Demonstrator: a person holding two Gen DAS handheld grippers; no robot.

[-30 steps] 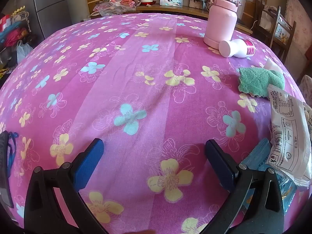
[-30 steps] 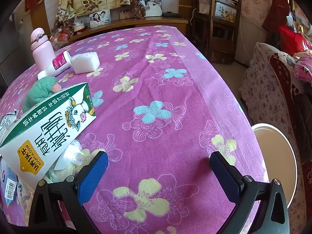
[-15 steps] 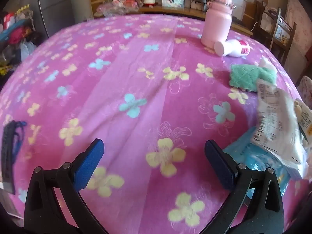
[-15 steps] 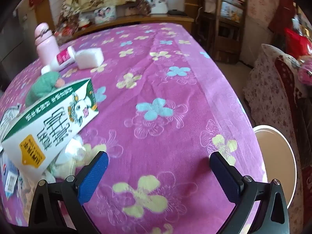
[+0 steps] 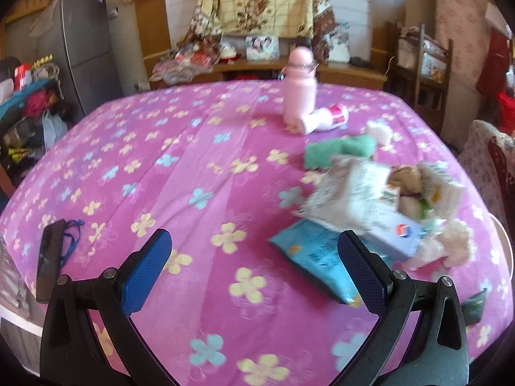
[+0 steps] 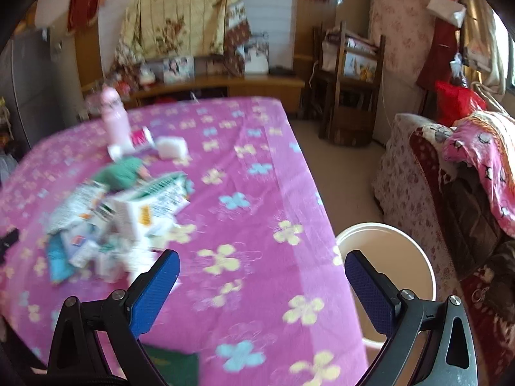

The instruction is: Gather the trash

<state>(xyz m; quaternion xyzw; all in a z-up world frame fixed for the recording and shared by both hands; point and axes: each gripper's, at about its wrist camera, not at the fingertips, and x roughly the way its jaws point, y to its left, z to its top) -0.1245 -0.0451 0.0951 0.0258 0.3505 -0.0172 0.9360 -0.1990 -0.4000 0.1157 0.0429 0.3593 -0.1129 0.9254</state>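
**A:** How were the two tools set?

**B:** The left gripper (image 5: 254, 270) had its blue pads spread wide, with nothing between them, above the flowered cloth (image 5: 180, 167). The right gripper (image 6: 261, 289) was spread just as wide and also held nothing; its right pad sat in front of the white bucket (image 6: 415, 257) on the floor beside the table.

**A:** And the trash?

**B:** Piled on the cloth. In the left view the pile (image 5: 379, 206) lay to the right of the gripper: a blue packet (image 5: 309, 251) nearest the right pad, with crumpled white wrappers and a carton heaped behind it. In the right view the same pile (image 6: 122, 215) lay to the left of the gripper, a white carton (image 6: 145, 212) on top, all quite blurred.

**A:** Anything behind it?

**B:** A green towel (image 5: 338, 152) just beyond the pile, then a white bottle (image 5: 325, 119) lying on its side against an upright pink flask (image 5: 299, 87). A dark flat object (image 5: 48, 257) lay at the cloth's left edge.
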